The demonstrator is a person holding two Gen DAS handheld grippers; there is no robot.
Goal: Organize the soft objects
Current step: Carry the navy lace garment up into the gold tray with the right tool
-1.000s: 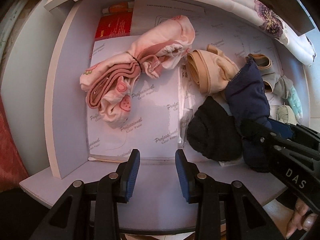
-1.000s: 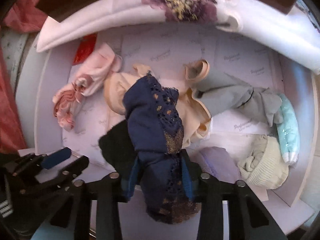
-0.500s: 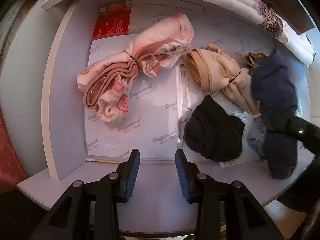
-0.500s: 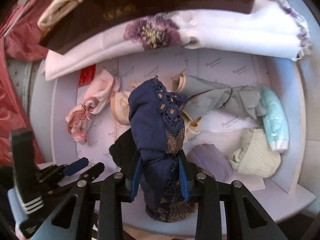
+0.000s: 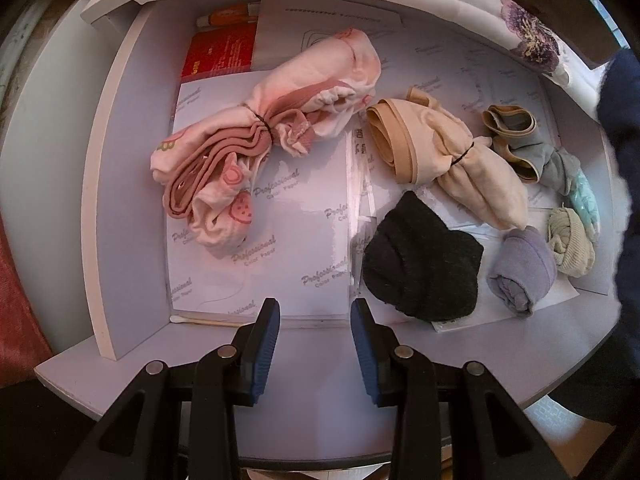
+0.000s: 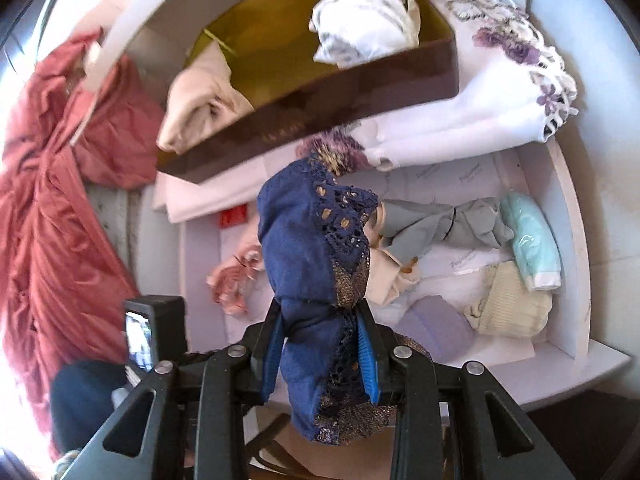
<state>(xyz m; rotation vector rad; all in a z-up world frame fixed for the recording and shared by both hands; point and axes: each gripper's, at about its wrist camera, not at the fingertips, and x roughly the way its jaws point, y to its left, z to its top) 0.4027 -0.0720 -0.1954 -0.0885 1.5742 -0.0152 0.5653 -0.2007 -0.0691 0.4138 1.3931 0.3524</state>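
My right gripper (image 6: 322,350) is shut on a navy lace garment (image 6: 316,236) and holds it up in front of a brown box (image 6: 320,92), above the white drawer (image 6: 568,216). The garment shows blurred at the right edge of the left wrist view (image 5: 624,160). My left gripper (image 5: 314,340) is open and empty at the drawer's front edge (image 5: 312,364). In the drawer lie a pink bundle (image 5: 256,136), a beige bundle (image 5: 444,156), a black roll (image 5: 420,260), a lilac roll (image 5: 524,268), a cream roll (image 5: 572,244) and a grey bundle (image 5: 532,148).
The brown box holds a white bundle (image 6: 364,32) and a beige one (image 6: 200,96); it rests on a floral white cloth (image 6: 488,96). A red fabric (image 6: 52,200) hangs at the left. A red card (image 5: 220,52) and papers lie at the drawer's back.
My right gripper has lifted the navy garment up out of the drawer and toward the brown box. The left gripper has stayed at the drawer's front, open.
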